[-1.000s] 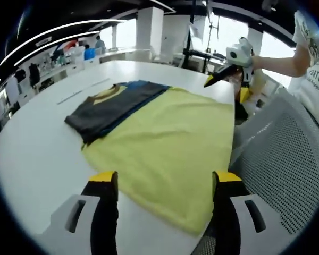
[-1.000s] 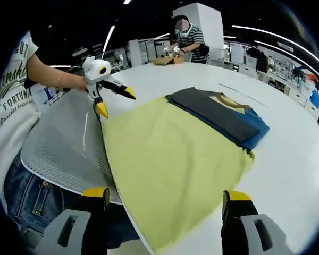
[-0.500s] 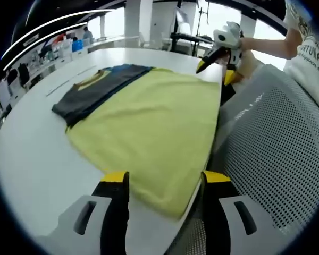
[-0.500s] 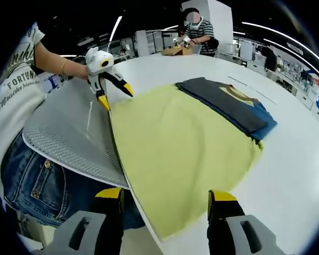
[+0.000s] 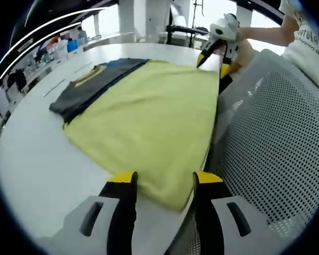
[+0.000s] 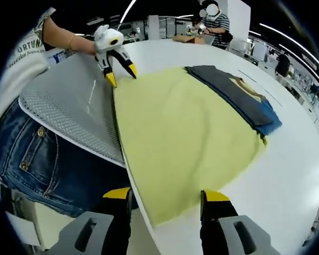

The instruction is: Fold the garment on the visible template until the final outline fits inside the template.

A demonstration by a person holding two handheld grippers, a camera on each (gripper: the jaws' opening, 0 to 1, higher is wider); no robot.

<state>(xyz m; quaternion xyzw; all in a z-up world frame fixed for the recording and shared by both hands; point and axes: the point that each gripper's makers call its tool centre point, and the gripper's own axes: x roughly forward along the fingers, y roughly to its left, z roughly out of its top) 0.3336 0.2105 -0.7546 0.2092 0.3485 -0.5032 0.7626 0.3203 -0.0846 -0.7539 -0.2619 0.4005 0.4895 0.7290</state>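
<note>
Left gripper view: my left gripper (image 5: 160, 183) sits low at the near corner of the yellow-green garment with grey and blue upper part (image 5: 149, 106), which lies flat on the white round table (image 5: 37, 154), along its edge. The yellow-tipped fingers (image 5: 123, 180) are spread, one on either side of the cloth's corner; I cannot tell whether they touch it. At the far corner, the right gripper (image 5: 215, 53) shows with its fingers apart at the hem. A grey mesh chair back (image 5: 271, 143) stands just beside the table.

Right gripper view: my right gripper (image 6: 165, 196) mirrors this, fingers (image 6: 213, 197) spread astride the opposite hem corner. The garment (image 6: 181, 117) spreads across the table (image 6: 292, 175). The left gripper (image 6: 117, 66), held by a hand, has its fingers open at the other corner. The chair back (image 6: 69, 114) lies against blue jeans (image 6: 42, 164).
</note>
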